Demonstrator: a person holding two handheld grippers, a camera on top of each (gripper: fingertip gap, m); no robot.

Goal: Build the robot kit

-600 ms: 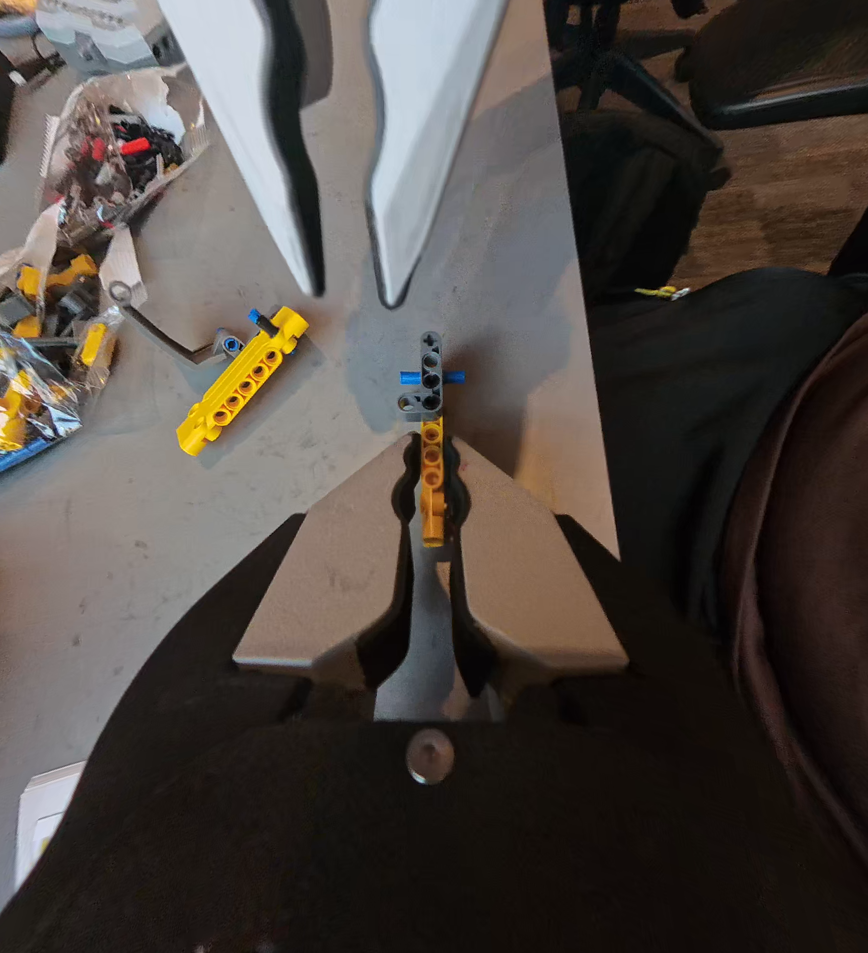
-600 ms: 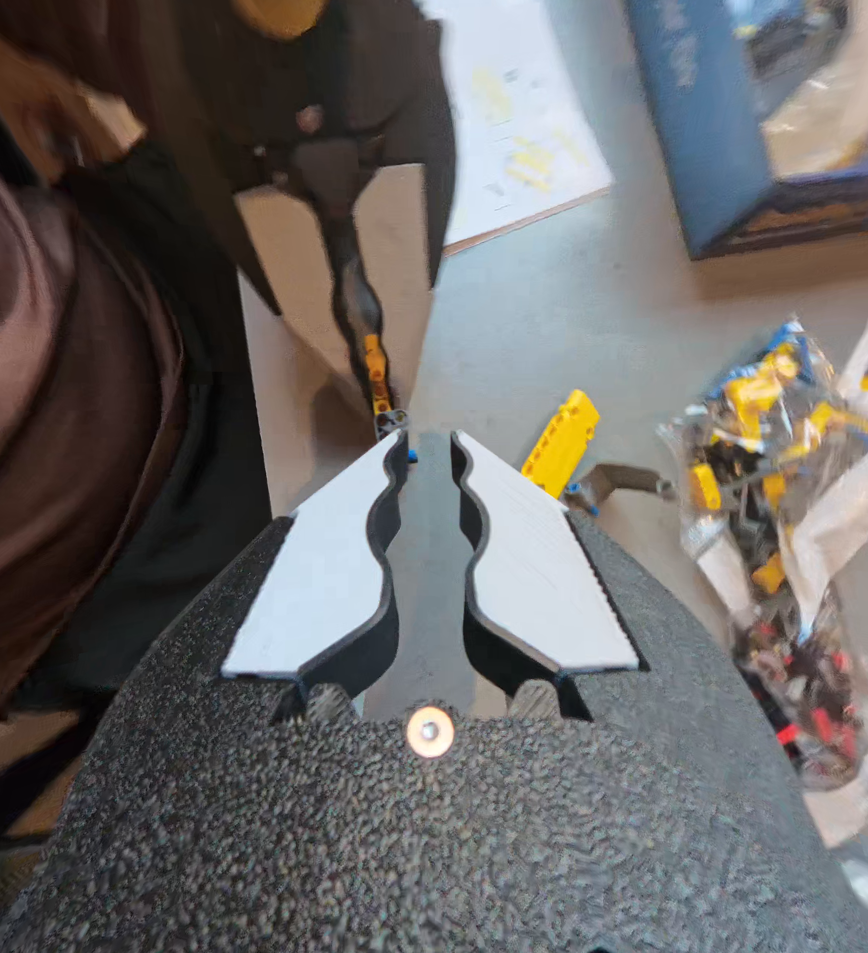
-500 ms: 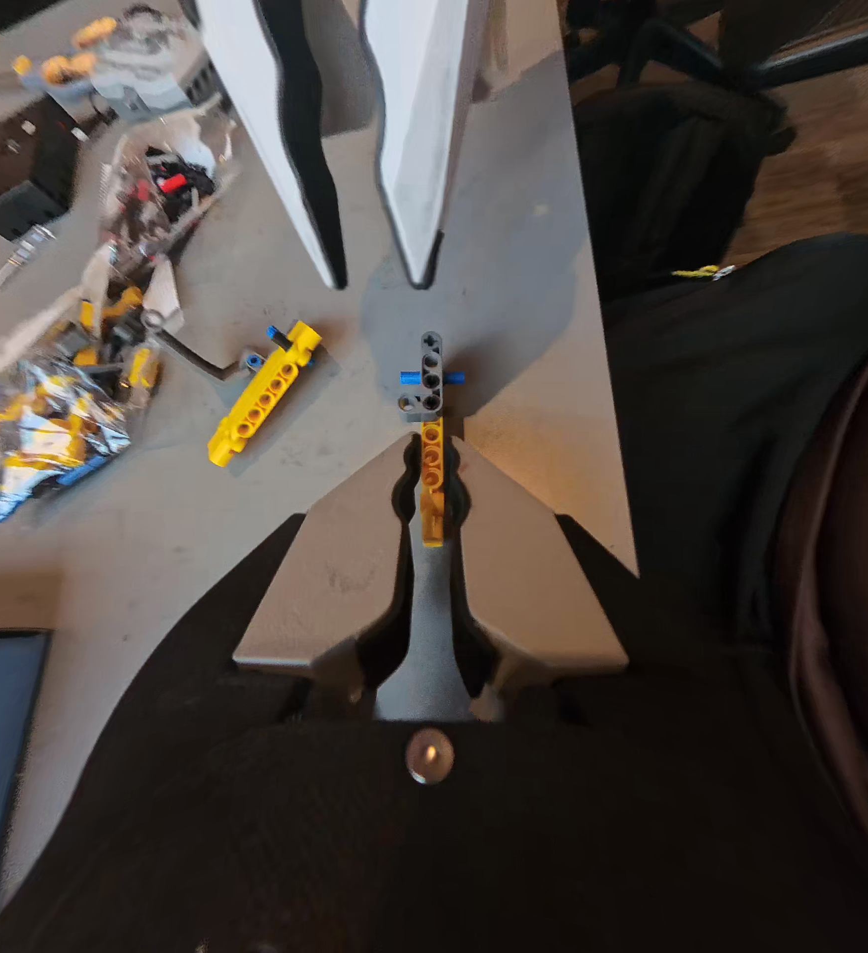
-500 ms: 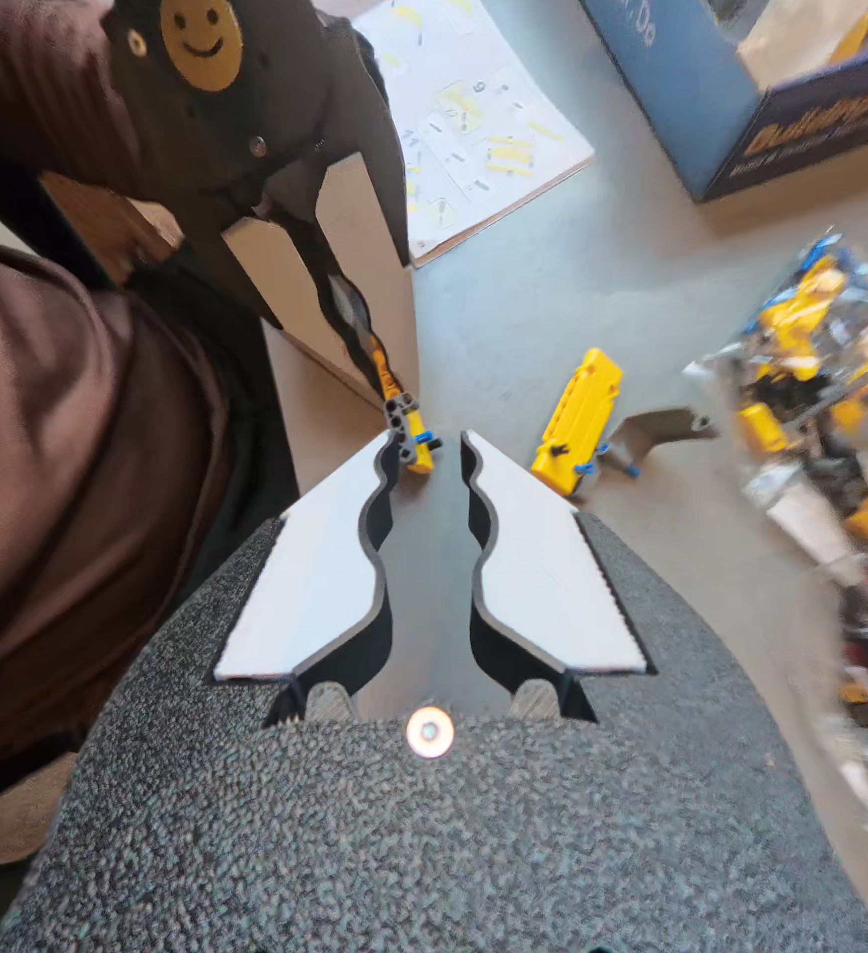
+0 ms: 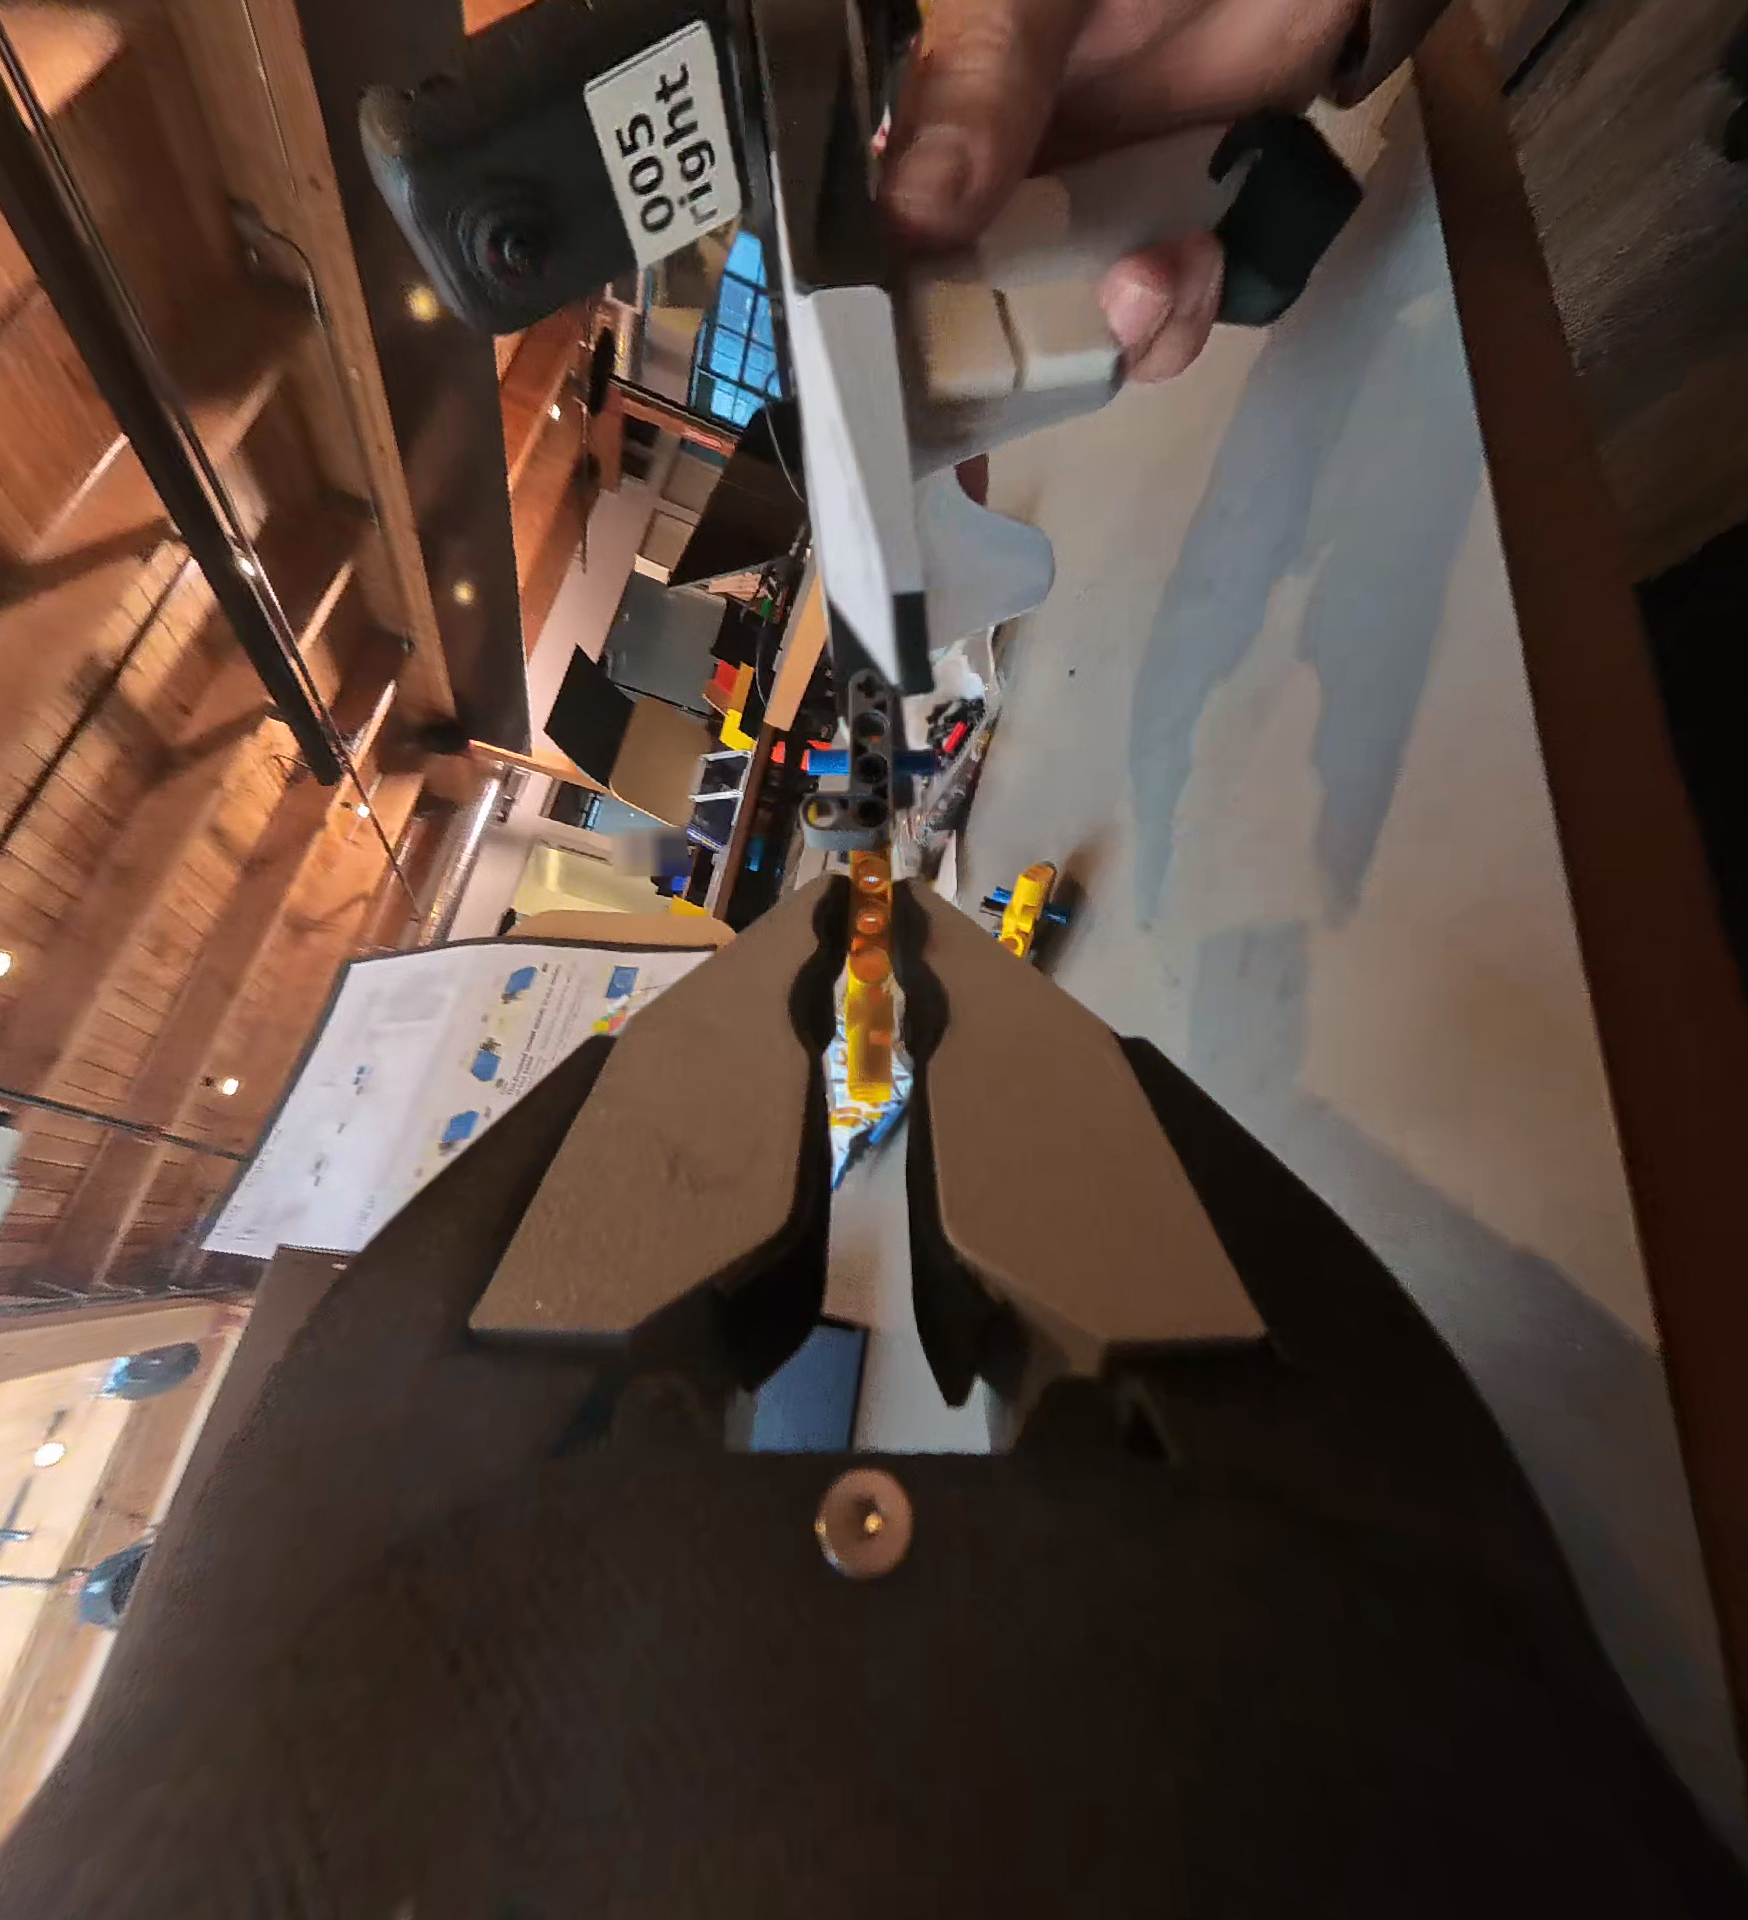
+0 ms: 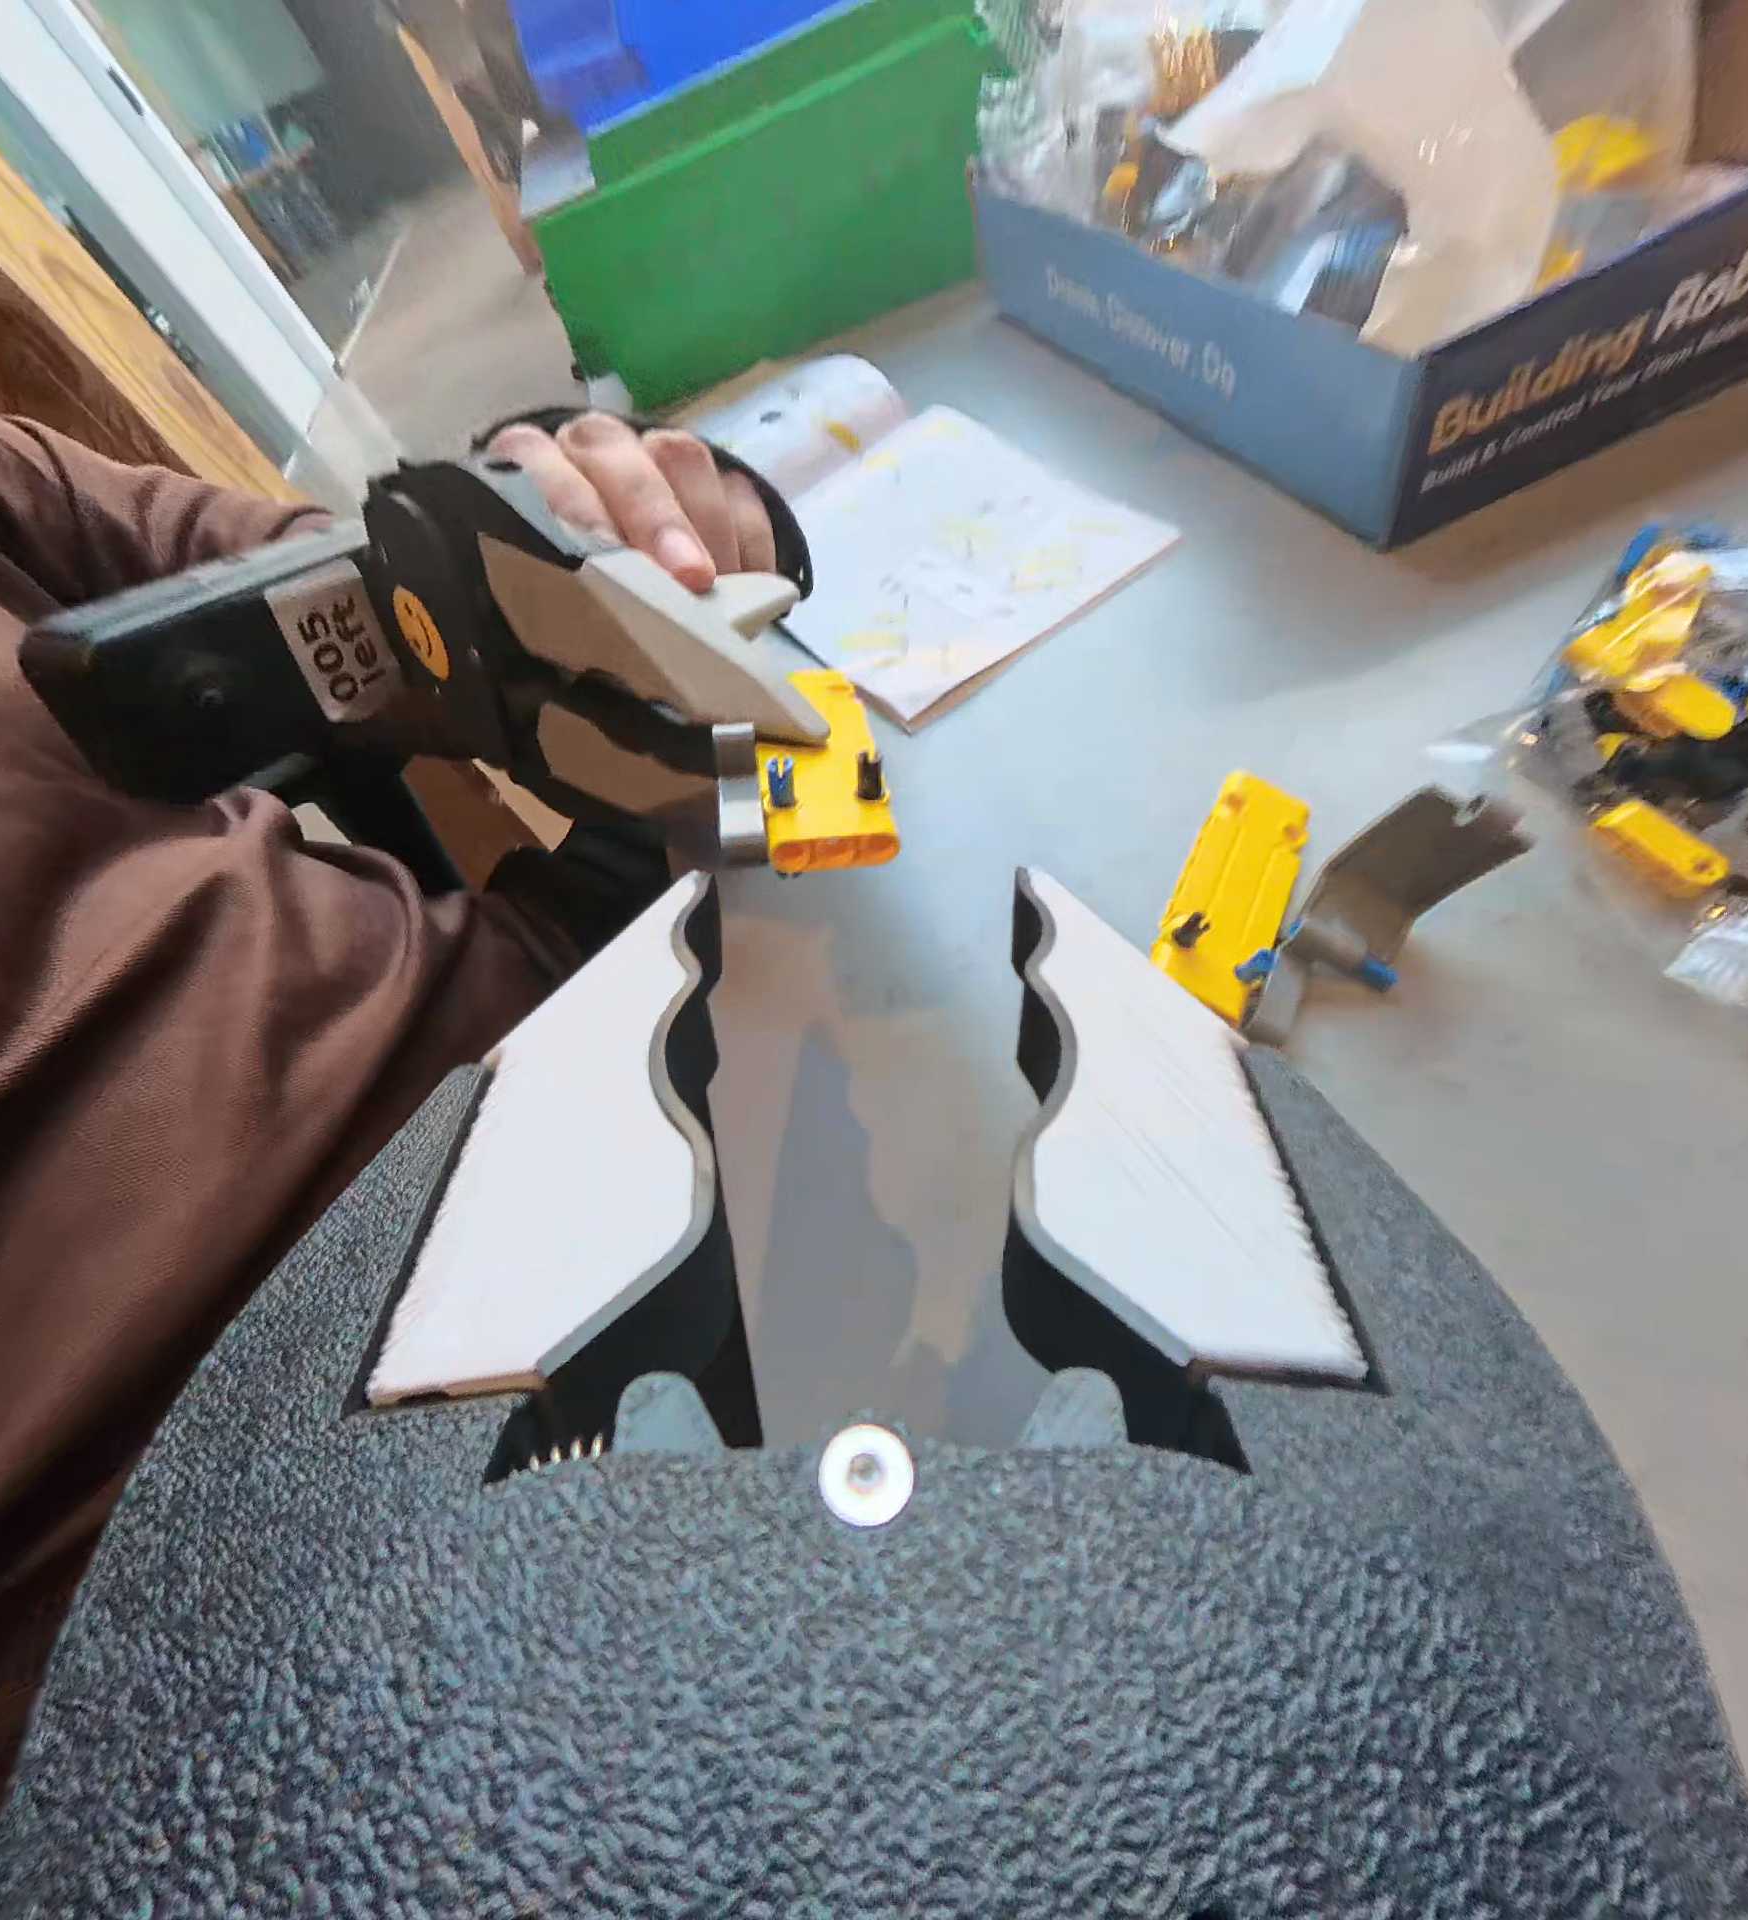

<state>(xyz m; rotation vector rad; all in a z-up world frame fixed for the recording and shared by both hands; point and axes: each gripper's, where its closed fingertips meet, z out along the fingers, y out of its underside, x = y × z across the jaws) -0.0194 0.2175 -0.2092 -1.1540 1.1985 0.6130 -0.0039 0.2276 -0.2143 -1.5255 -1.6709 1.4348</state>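
Note:
My left gripper (image 5: 870, 896) is shut on a yellow holed beam (image 5: 870, 987) and holds it above the table. A grey connector (image 5: 865, 758) with a blue pin (image 5: 828, 762) sits on the beam's far end. In the right wrist view the left gripper (image 6: 782, 753) comes in from the left with the yellow beam (image 6: 828, 790), which carries a blue and a black pin. My right gripper (image 6: 862, 883) is open and empty, its tips just below that beam. Seen side-on in the left wrist view, the right gripper (image 5: 885, 644) hangs over the grey connector.
A second yellow beam (image 6: 1228, 894) joined to a grey bent piece (image 6: 1410, 873) lies on the grey table (image 6: 1472, 1143) to the right. Bags of parts (image 6: 1680, 707), an open booklet (image 6: 953, 551), a blue box (image 6: 1369, 364) and a green bin (image 6: 766, 208) lie beyond. The grippers are tip to tip, or close to it. About 9 cm separates my right fingertips from the grey bent piece (image 6: 1410, 873).
My left gripper has rolled onto its side and lifted the beam assembly. My right gripper has opened wide and drawn back from the assembly.

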